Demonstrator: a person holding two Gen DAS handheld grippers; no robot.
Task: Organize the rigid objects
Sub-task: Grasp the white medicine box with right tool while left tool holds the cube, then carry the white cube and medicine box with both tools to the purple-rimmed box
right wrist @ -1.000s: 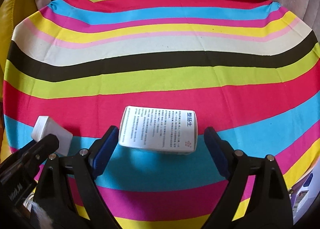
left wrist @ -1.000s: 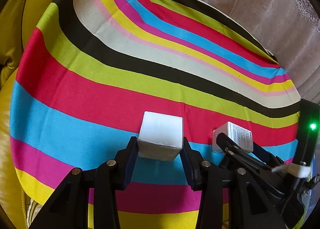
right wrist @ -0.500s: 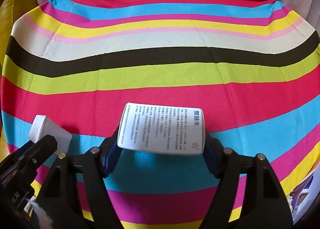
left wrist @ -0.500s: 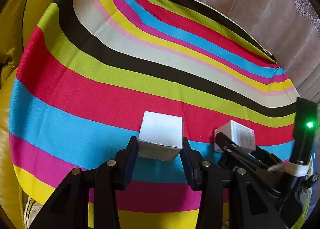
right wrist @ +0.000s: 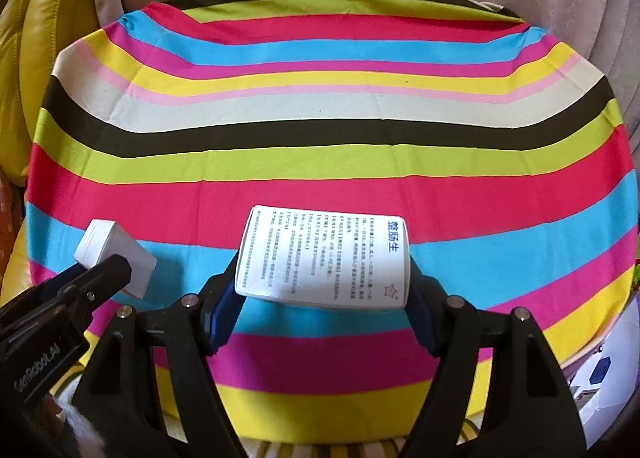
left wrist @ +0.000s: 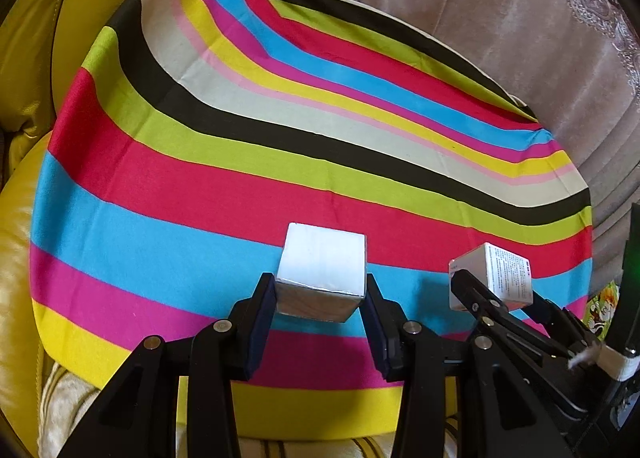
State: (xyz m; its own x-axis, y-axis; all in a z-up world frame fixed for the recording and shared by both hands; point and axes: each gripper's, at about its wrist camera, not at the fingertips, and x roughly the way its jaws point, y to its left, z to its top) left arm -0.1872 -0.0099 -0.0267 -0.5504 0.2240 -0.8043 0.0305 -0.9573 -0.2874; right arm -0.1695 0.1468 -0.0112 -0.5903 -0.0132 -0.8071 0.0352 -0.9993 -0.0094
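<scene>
Since the earlier frames, R jaws have closed from wide apart onto the printed box, and both boxes now sit higher over the cloth, so both look lifted.

Near, left wrist view: left gripper [left wrist: 320, 300] is clamped at a narrow-to-mid gap on the plain white box [left wrist: 322, 272], pads pressing its two side faces, box centre frame, lower half. Its shadow falls on the blue and magenta stripes below, so I judge it's off the cloth. Right of it, lower right of frame, the other tool carries the printed box [left wrist: 494, 276].

Near, right wrist view: right gripper [right wrist: 322, 294] holds the printed box [right wrist: 324, 258] across its long side, text face up, centre frame. Jaws are fairly wide because the box is wide; blue pads touch both ends. Plain white box [right wrist: 114, 254] shows at lower left in the other tool.

Farther: striped cloth [left wrist: 280, 161] lies bare of other items, spread over a beige cushion [left wrist: 460, 29]. Yellow leather seat [left wrist: 36, 41] at upper left.

Progress, as a judgement: pick-up of both boxes done, approx early-to-mid task. Left to do: carry and set them down tidily. No target spot is visible, so can't tell where. Some cartons peek in at lower right of the right wrist view, unclear if relevant.
</scene>
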